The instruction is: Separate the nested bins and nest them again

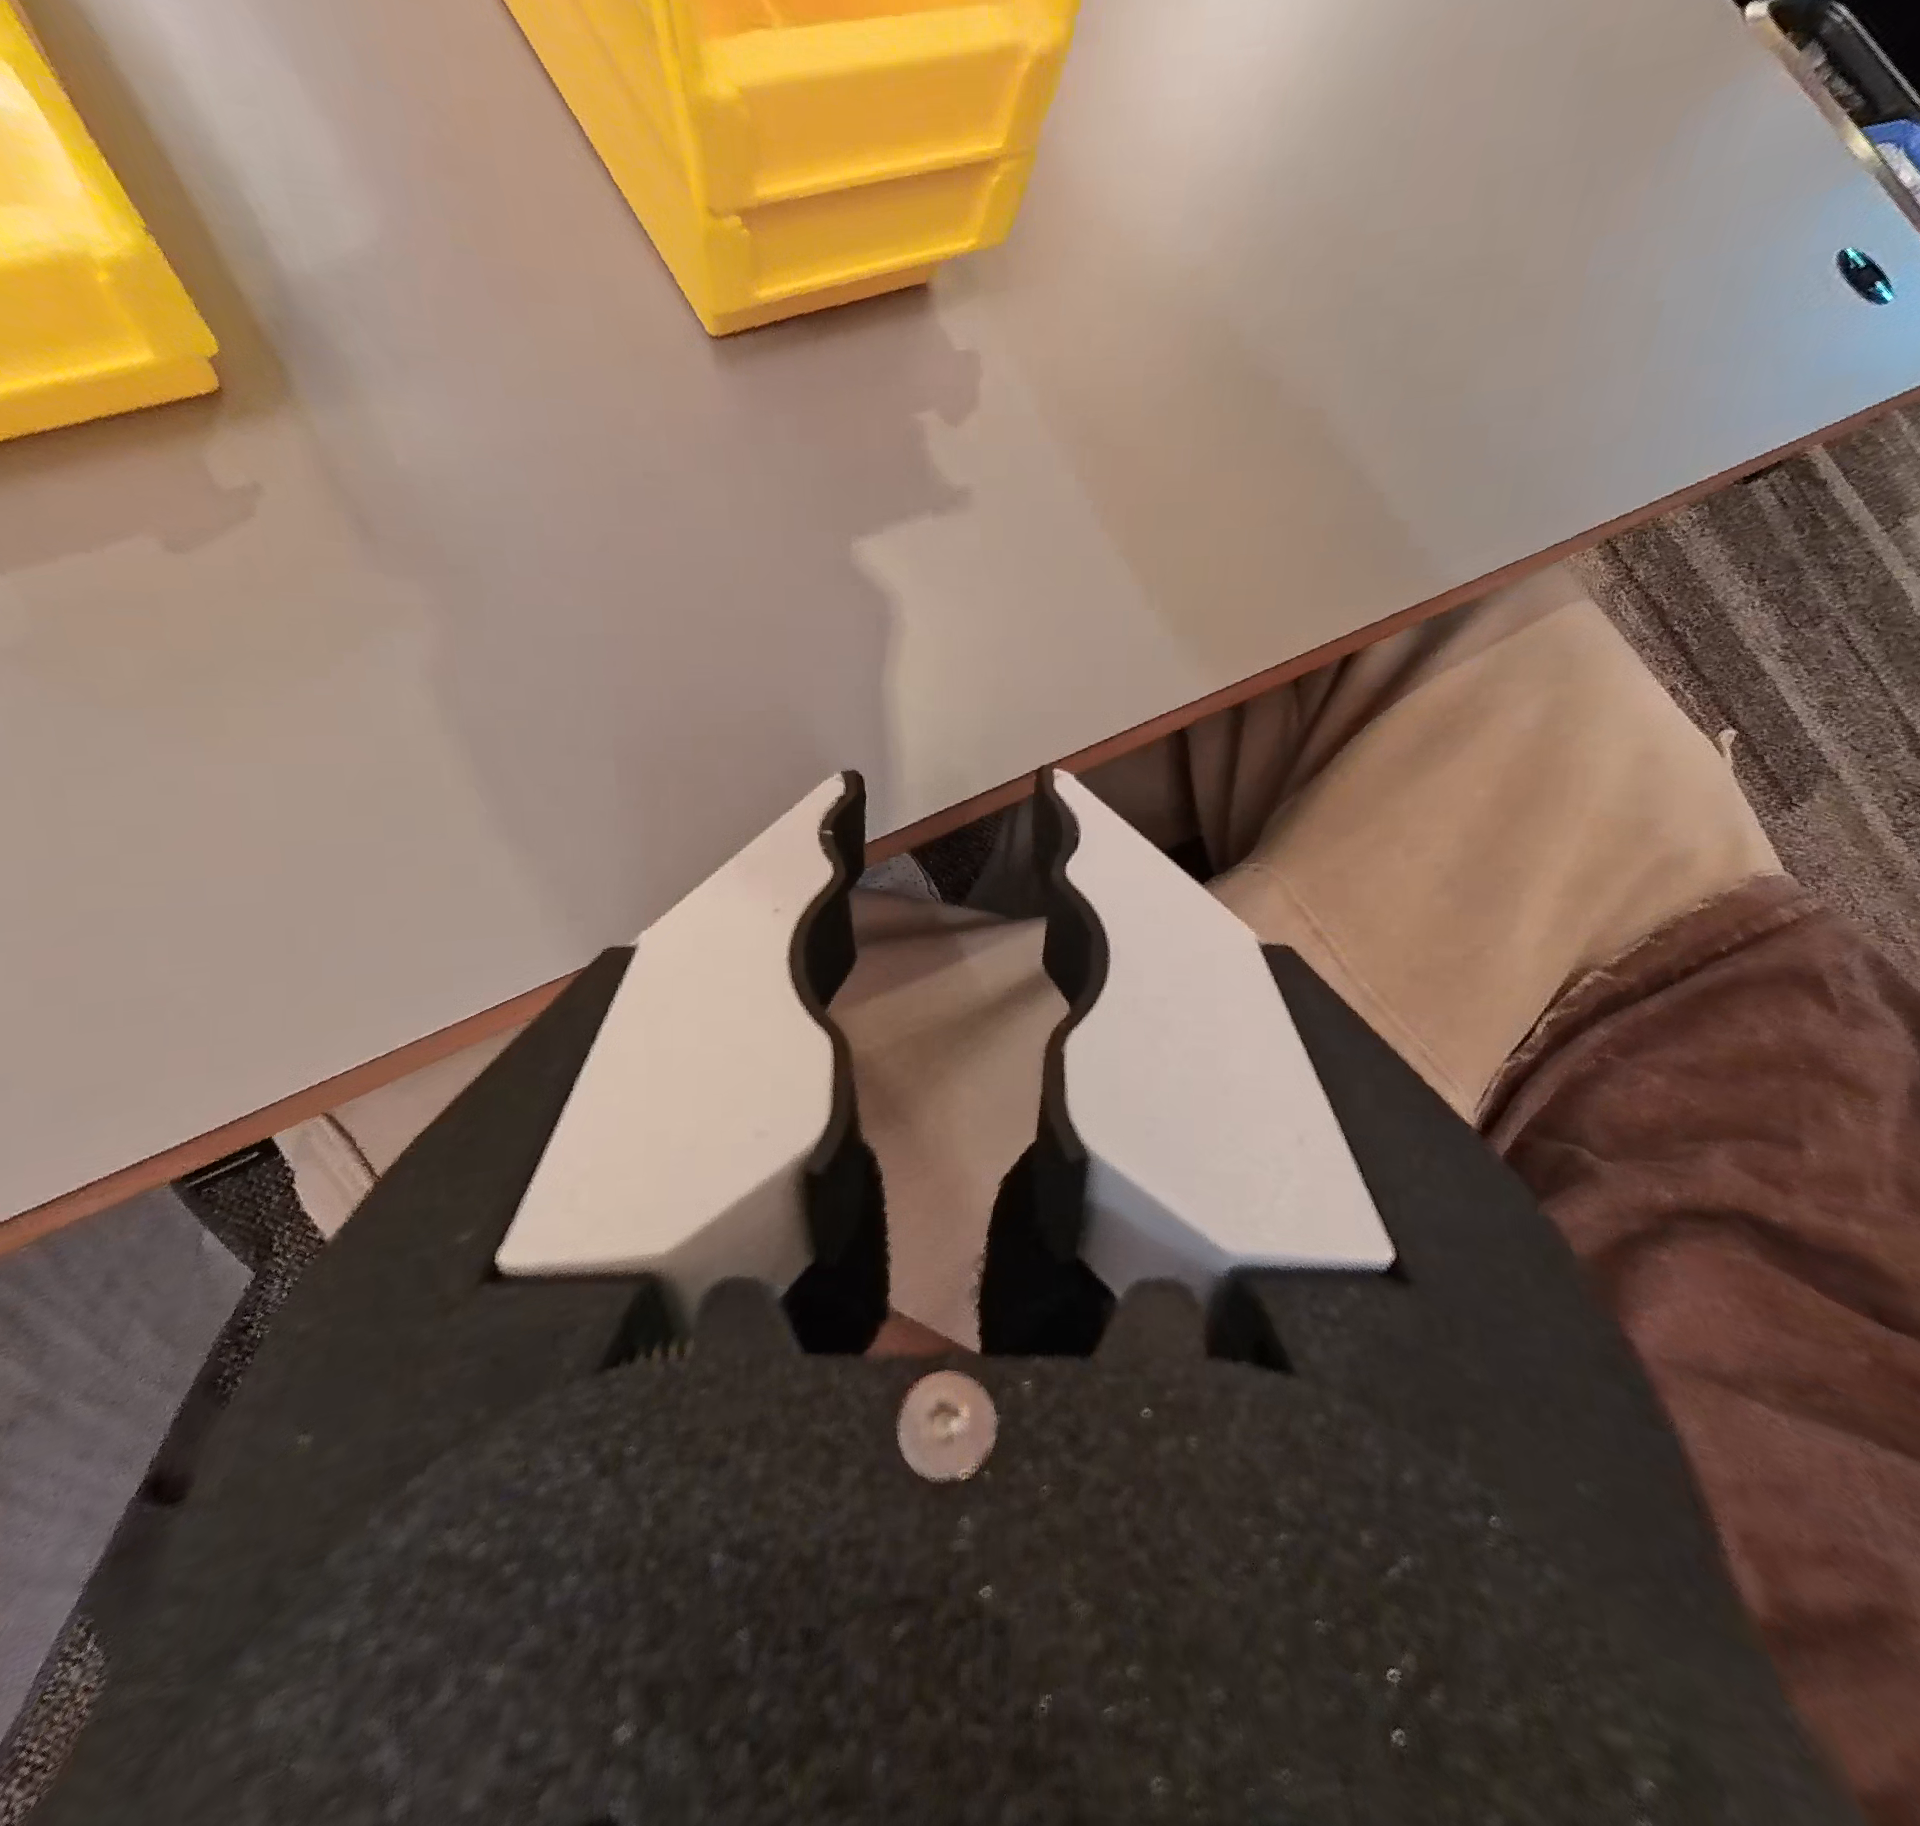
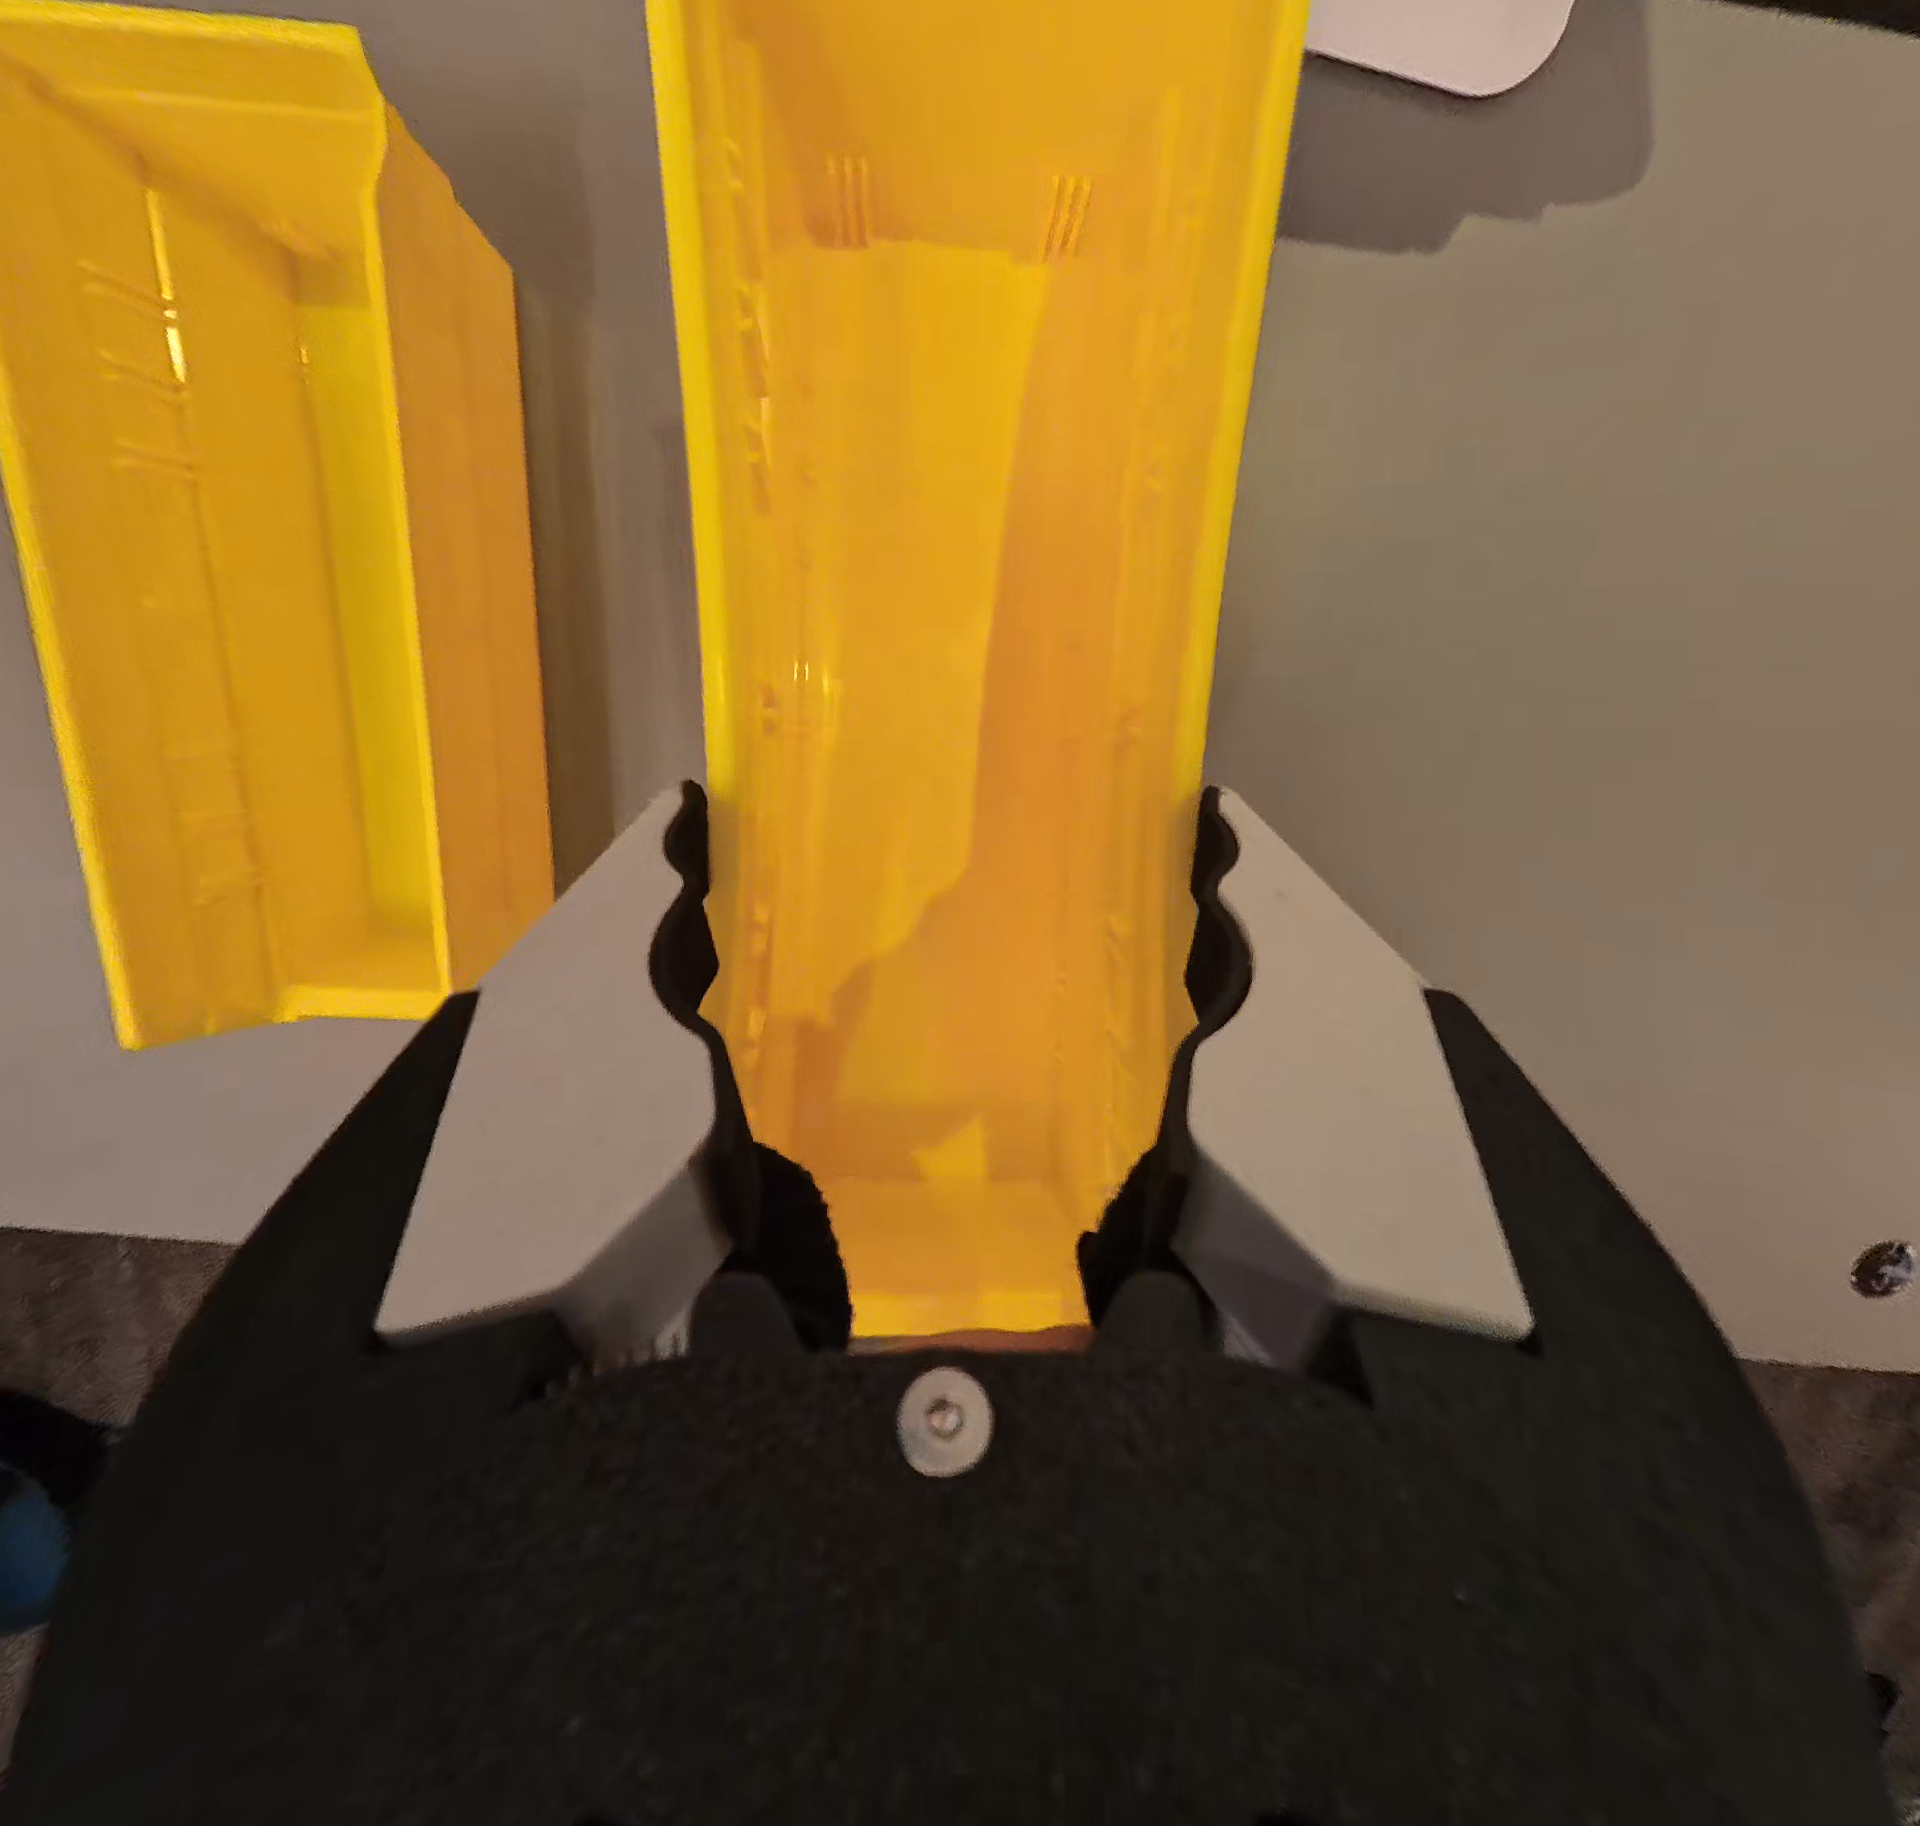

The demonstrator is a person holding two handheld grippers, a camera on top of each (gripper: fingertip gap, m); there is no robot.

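Left gripper [image 1: 951, 805], grey wedge fingers with black wavy pads, hangs over the near edge of the grey laminate table [image 1: 520, 633], fingers parted with a narrow gap, nothing between them. Below it a person's beige trouser leg [image 1: 1455, 820] and brown sleeve [image 1: 1714, 1205], grey carpet [image 1: 1766, 571] off the table edge. Ahead on the table, well apart from this gripper, stands a nested stack of long yellow plastic bins [image 1: 862, 145], two front lips showing one above the other. A second yellow plastic bin [image 1: 73, 290] lies at the far left, cut by the frame.

Right gripper [image 2: 951, 810] looks down into the nested stack of long yellow plastic bins [image 2: 966, 529], fingers spread wide, one pad at each long side wall of the stack near its front end. Whether the pads press the walls or just flank them, cannot tell, view blurred. The second yellow plastic bin [image 2: 239, 529] sits to the left on the table [image 2: 1558, 633], apart from the stack, angled slightly. A white flat rounded-corner object [image 2: 1455, 0] lies behind the stack at upper right
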